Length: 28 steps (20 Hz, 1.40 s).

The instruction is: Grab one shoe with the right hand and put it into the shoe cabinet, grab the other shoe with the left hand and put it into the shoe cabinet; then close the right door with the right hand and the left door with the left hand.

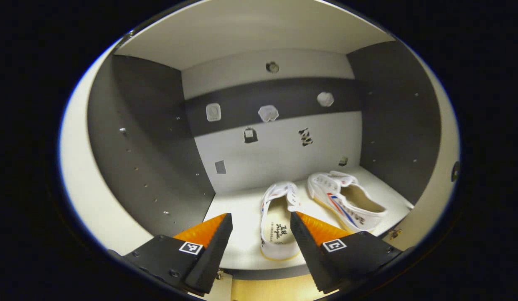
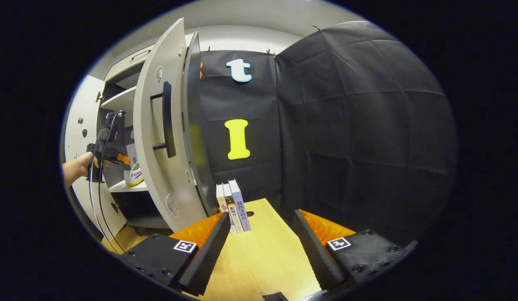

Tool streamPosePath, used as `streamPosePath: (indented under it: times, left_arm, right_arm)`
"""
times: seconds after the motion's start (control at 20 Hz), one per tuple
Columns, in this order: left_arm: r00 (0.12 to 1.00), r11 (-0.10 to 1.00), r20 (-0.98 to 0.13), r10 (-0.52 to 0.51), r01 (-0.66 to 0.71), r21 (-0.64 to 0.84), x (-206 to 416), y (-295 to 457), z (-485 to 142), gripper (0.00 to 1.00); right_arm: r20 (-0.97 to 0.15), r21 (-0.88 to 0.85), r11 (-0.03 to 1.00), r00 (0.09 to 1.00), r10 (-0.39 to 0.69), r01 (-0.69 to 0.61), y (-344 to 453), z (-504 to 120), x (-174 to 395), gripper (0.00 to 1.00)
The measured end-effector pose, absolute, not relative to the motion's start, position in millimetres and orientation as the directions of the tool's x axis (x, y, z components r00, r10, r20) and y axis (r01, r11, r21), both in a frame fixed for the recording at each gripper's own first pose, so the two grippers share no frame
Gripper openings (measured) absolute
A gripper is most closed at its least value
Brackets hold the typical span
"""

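Two white shoes with red and blue stripes lie side by side on the cabinet shelf, toes toward the back wall. The nearer shoe has its heel at the shelf's front edge; the other shoe lies to its right. My left gripper is open just in front of the nearer shoe's heel, its fingers apart and not pressing on it. In the right gripper view a hand holds the left gripper at the shelf, beside a shoe heel. My right gripper is open over a wooden table, holding nothing.
The cabinet's right door stands wide open, its black handle facing my right gripper. Three upright books stand on the table by the door's edge. Dark side walls bound the shelf compartment.
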<state>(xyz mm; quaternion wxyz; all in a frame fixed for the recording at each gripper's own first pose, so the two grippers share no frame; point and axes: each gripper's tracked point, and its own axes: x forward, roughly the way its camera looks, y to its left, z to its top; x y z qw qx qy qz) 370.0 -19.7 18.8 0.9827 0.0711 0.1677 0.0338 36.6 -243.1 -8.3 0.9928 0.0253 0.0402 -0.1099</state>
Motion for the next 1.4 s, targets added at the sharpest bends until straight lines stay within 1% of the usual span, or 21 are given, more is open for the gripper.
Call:
streamPosePath:
  times: [0.05,0.1,0.15,0.25,0.45,0.6,0.65,0.75,0.85,1.0,1.05,1.1,1.25,1.4]
  left_arm:
    - [0.952,0.989,-0.295,0.087,-0.046,0.143,349.2,-26.0,25.2,0.89]
    - [0.962,0.989,-0.256,0.092,-0.059,0.134,328.8,-32.9,31.0,0.93]
    - [0.972,0.99,-0.219,0.092,-0.065,0.125,306.5,-41.6,33.7,0.95]
    - [0.979,0.992,-0.181,0.088,-0.069,0.11,261.1,-62.8,31.0,0.96]
    - [0.979,0.994,-0.188,0.081,-0.067,0.082,176.7,-104.2,13.5,0.96]
    - [0.97,0.994,-0.219,0.106,-0.106,0.012,127.7,-120.7,-7.8,0.96]
    - [0.972,0.994,-0.211,0.108,-0.111,-0.003,113.3,-125.1,-12.5,0.96]
    - [0.976,0.992,-0.176,0.129,-0.126,0.029,94.1,-122.6,-20.7,0.96]
    - [0.971,0.987,-0.181,0.157,-0.149,0.054,76.0,-119.6,-35.6,0.96]
    - [0.966,0.988,-0.21,0.15,-0.153,0.002,60.0,-123.6,-53.0,0.96]
    - [0.963,0.988,-0.221,0.153,-0.157,-0.001,56.8,-122.6,-57.6,0.96]
    - [0.96,0.986,-0.23,0.161,-0.165,0.002,54.5,-120.6,-60.6,0.96]
    - [0.961,0.988,-0.234,0.15,-0.156,-0.007,52.5,-119.0,-60.5,0.96]
    - [0.965,0.987,-0.205,0.163,-0.163,0.015,52.2,-105.6,-51.4,0.97]
  right_arm:
    - [-0.081,0.041,0.977,0.975,-0.205,0.208,-242.2,-5.3,36.9,0.97]
    - [-0.075,0.039,0.98,0.978,-0.192,0.196,-240.5,-1.9,38.9,0.97]
    - [-0.071,0.034,0.982,0.98,-0.184,0.186,-239.1,0.1,40.7,0.97]
    - [-0.071,0.027,0.988,0.986,-0.148,0.15,-232.3,4.8,46.0,0.97]
    - [-0.053,0.032,0.997,0.996,-0.07,0.071,-221.1,23.3,59.5,0.97]
    - [-0.029,0.04,0.999,0.999,-0.034,0.035,-218.4,40.8,70.2,0.97]
    - [-0.024,0.049,0.999,0.999,-0.021,0.023,-216.1,45.4,73.1,0.97]
    - [-0.013,0.068,0.998,1.0,0.004,-0.003,-211.9,54.6,79.6,0.97]
    - [-0.006,0.074,0.997,1.0,0.025,-0.024,-208.3,63.3,87.4,0.97]
    - [0.033,0.054,0.998,0.999,0.037,-0.039,-207.2,84.5,100.5,0.97]
    - [0.049,0.048,0.998,0.998,0.039,-0.041,-207.9,93.7,105.8,1.0]
    - [0.063,0.045,0.998,0.997,0.04,-0.043,-208.5,101.5,110.9,0.97]
    - [0.085,0.041,0.997,0.994,0.061,-0.064,-207.5,125.1,126.6,0.97]
    - [0.091,0.058,0.994,0.992,0.091,-0.097,-199.6,145.6,136.5,0.97]
